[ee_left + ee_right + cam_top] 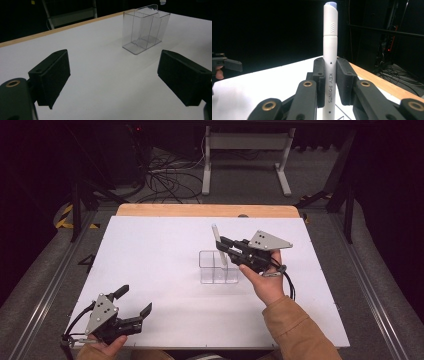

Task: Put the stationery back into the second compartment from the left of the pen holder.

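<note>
Holding a white marker point(330, 62) upright, the right hand-held gripper point(223, 245) pinches it above the clear organiser point(218, 267); the left hand-held gripper point(134, 301) rests spread near the worktop's point(150, 250) front-left corner.

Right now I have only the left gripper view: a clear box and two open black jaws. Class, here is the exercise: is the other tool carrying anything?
Observer: Yes. The right tool is shut on a white pen.
Operator: How does the pen stand?
Observer: It stands upright in the right gripper view, cap end up, with KEY POINTS printed along the barrel.
Operator: Where is it relative to the clear box?
Observer: In the high view the pen overlaps the clear box. I cannot tell whether its lower end is inside.
</note>
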Tool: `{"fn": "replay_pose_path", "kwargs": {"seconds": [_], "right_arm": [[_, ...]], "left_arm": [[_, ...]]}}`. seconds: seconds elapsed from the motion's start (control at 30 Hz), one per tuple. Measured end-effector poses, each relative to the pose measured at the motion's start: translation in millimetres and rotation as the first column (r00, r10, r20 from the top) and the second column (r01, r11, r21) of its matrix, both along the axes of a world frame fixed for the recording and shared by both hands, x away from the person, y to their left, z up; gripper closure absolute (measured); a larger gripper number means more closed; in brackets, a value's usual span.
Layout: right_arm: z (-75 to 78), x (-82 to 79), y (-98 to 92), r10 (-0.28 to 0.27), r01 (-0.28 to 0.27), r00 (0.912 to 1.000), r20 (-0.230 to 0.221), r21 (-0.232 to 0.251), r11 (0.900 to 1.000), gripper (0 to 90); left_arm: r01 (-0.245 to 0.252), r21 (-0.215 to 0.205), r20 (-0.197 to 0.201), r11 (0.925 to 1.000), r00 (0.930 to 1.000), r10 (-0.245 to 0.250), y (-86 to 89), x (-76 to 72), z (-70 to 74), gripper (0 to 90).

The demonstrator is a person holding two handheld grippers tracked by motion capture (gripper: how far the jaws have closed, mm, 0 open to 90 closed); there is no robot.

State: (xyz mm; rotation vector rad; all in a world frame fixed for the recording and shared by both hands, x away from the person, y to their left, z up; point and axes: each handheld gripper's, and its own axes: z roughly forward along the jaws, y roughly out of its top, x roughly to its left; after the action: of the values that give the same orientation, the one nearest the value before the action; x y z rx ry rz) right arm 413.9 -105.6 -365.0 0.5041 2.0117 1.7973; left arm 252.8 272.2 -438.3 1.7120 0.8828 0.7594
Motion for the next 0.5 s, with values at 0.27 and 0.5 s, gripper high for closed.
{"fn": "replay_pose_path", "kwargs": {"seconds": [0.27,0.5], "right_arm": [[-4.9,7.4,1.6,-0.019,0.019,0.9998,-0.005,-0.014,1.000,78.6],[-13.1,15.7,5.0,-0.039,0.038,0.9990,-0.023,-0.034,0.999,78.6]], "left_arm": [[0.002,-0.002,-0.003,1.0000,1.0000,-0.002,-0.2,0.1,-0.1,11.9],[0.001,-0.003,-0.003,1.0000,1.0000,-0.001,0.4,0.3,-0.2,11.9]]}}
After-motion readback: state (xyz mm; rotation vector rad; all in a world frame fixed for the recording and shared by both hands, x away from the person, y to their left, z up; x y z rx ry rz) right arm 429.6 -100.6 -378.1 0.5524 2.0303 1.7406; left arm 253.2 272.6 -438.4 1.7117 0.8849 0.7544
